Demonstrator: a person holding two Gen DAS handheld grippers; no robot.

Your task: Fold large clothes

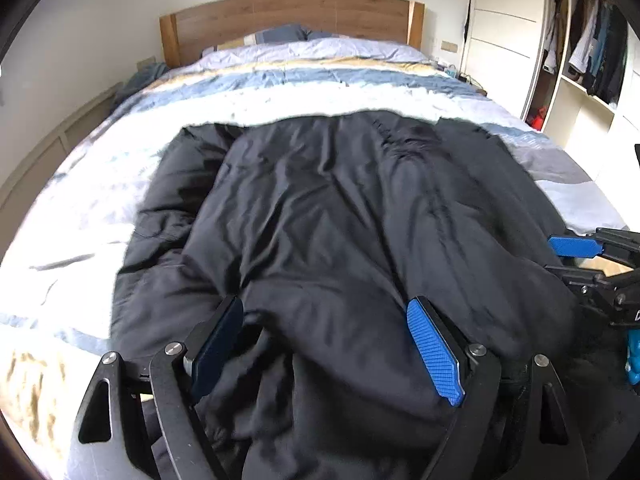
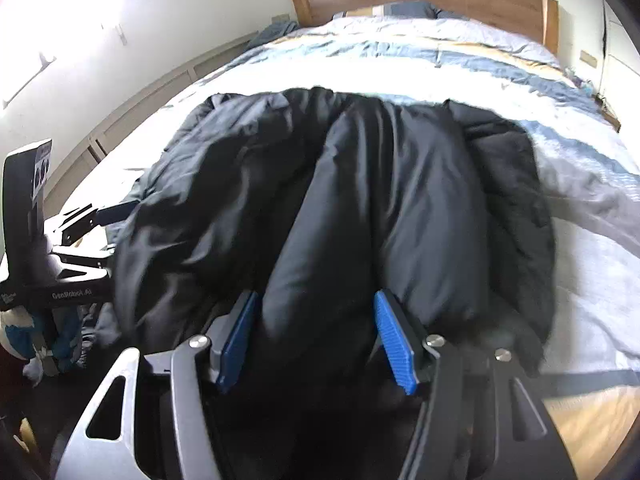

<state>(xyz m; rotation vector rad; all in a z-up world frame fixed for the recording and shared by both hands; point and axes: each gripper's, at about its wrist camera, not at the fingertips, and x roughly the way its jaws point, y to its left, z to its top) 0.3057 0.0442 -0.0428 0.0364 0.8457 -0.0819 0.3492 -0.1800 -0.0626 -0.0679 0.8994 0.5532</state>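
We see both claws spread wide — left claw [image 1: 328, 344] and right claw [image 2: 316, 336] each straddling bunched black jacket [image 1: 340, 208] fabric on the bed [image 1: 280, 92]

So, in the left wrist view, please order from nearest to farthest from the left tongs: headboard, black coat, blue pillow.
1. Black coat: bunched between the left tongs, in the foreground.
2. Blue pillow: at the bed's far end, centre.
3. Headboard: just behind the pillow, against the wall.

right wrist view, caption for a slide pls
Open right gripper straddles a puffy fold of the black coat on the bed.
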